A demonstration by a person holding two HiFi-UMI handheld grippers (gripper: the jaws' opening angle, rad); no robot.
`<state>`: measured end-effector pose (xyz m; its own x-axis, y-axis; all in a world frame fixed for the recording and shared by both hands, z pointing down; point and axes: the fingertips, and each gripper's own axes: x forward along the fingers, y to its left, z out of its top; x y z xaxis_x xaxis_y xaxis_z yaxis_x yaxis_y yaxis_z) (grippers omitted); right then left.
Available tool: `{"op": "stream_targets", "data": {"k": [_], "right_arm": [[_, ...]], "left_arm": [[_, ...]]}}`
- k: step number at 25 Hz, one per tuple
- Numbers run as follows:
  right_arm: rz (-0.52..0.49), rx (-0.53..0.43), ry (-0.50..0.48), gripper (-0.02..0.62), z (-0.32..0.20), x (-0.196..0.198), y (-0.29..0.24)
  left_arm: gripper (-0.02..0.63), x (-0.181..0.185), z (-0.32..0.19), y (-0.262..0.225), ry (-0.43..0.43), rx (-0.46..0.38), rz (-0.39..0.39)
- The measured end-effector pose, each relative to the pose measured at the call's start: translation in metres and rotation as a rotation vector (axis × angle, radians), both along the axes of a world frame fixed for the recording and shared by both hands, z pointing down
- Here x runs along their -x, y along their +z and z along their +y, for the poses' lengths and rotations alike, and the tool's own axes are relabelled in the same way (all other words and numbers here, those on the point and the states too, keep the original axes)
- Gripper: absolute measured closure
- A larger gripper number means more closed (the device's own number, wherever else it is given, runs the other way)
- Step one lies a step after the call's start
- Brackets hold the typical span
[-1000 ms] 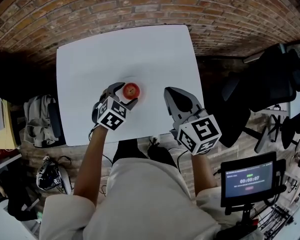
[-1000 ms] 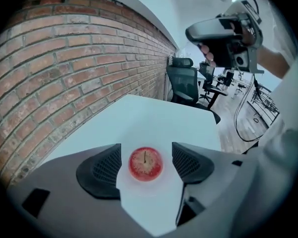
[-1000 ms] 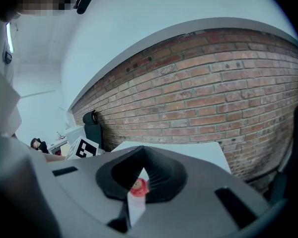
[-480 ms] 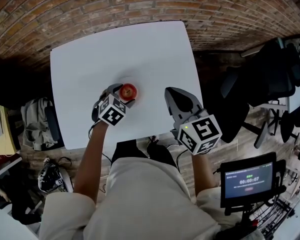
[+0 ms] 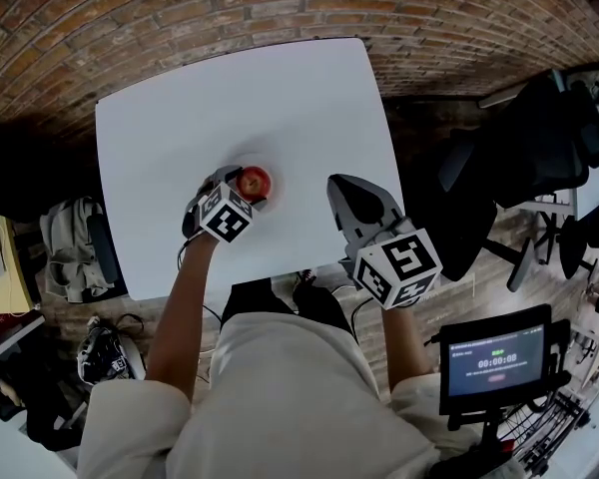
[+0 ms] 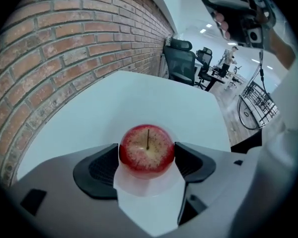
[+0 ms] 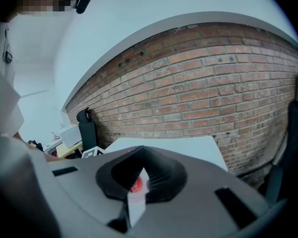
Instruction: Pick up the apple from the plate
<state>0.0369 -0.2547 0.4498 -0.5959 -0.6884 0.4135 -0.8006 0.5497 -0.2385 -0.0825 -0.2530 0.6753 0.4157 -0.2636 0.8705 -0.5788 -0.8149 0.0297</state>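
White table (image 6: 139, 98) by brick wall (image 6: 64, 48), apple (image 6: 147, 150) stem-up on plate (image 6: 144, 186), between left tool (image 6: 148, 158) jaws just opening wide, right tool (image 7: 139, 181) closed.

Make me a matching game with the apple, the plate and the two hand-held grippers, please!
Things:
1. apple
2. plate
3. left hand-held gripper
4. right hand-held gripper

Matches:
A. jaws together, holding nothing
B. red and round
C. jaws apart, one on each side of the apple
D. white, under the apple

Pairs: 1-B, 2-D, 3-C, 4-A.

The left hand-held gripper's jaws have just been opening, with the apple between them.
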Motion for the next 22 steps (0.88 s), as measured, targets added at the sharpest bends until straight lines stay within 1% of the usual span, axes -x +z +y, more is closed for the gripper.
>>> {"op": "stream_targets", "data": {"k": [2, 4, 9, 15, 22], "right_arm": [[0.001, 0.000, -0.001, 0.595, 0.0003, 0.0001, 0.0002], [0.002, 0.001, 0.000, 0.595, 0.0005, -0.0006, 0.0005], [0.004, 0.005, 0.000, 0.595, 0.0016, -0.0017, 0.0020], [0.004, 0.002, -0.003, 0.595, 0.0024, -0.0025, 0.0020], [0.004, -0.003, -0.006, 0.595, 0.0023, -0.0032, 0.0013]], "left_arm": [[0.247, 0.0005, 0.0016, 0.0047, 0.000, 0.016, 0.002], [0.247, -0.0008, 0.0026, 0.0067, -0.002, 0.024, 0.013], [0.247, -0.0031, 0.0023, 0.0076, -0.003, 0.022, 0.016], [0.247, -0.0021, 0.0012, 0.0087, -0.020, 0.009, -0.002], [0.247, -0.0014, -0.0043, 0.0016, -0.053, 0.008, 0.032]]}}
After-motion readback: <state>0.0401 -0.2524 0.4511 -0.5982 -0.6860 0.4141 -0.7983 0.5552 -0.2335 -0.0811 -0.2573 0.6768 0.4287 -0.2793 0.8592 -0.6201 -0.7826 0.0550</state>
